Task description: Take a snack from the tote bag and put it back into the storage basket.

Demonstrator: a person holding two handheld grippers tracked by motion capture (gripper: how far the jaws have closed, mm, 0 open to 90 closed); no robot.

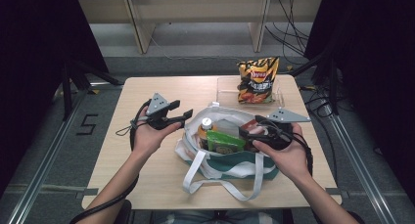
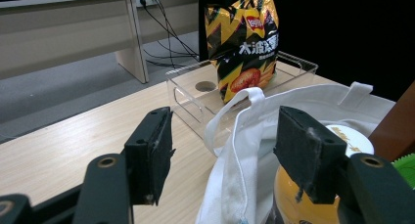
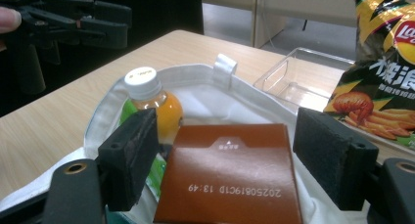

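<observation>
Right gripper view: brown box [image 3: 230,175] bottom cut off.

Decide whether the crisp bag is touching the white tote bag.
Apart. In the high view the crisp bag stands in the clear tray, with bare tabletop between the tray and the tote bag.

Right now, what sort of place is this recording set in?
Probably a lab or recording room, not a home: a lone wooden table, loose cables on a grey floor, and metal rails framing the table.

Black grippers [image 1: 183,115] with padded jaws, grey triangular plates, black cables.
</observation>
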